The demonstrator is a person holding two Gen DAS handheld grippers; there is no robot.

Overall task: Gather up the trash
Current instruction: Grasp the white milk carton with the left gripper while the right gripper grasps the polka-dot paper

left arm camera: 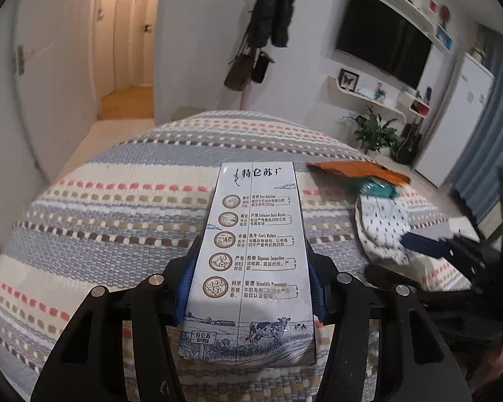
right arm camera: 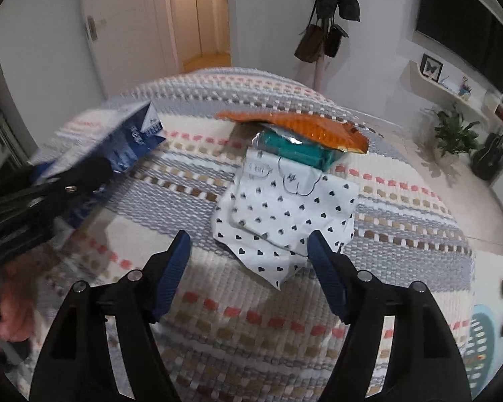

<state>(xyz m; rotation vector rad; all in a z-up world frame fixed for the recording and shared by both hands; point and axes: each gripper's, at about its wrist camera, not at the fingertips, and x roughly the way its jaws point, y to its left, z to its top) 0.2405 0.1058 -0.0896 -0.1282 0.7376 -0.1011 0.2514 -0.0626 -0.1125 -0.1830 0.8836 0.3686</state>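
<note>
The left tool is clamped on a milk carton, its blue pads pressed against the carton's two long sides. The carton is white with dark blue print, a column of round icons and a cow drawn near its lower end, and it points away along the fingers above a striped woven cloth that covers the tabletop. In the right wrist view the same carton shows blurred at the left, held off the cloth by the left tool's black frame.

The right tool hangs with its two blue-padded fingers wide apart and nothing between them, just above the near edge of a white wrapper printed with small dark hearts. Beyond that wrapper lies a teal packet, and an orange foil bag rests on top of the packet. All three pieces touch one another in one small pile on the cloth, well apart from the carton.
</note>
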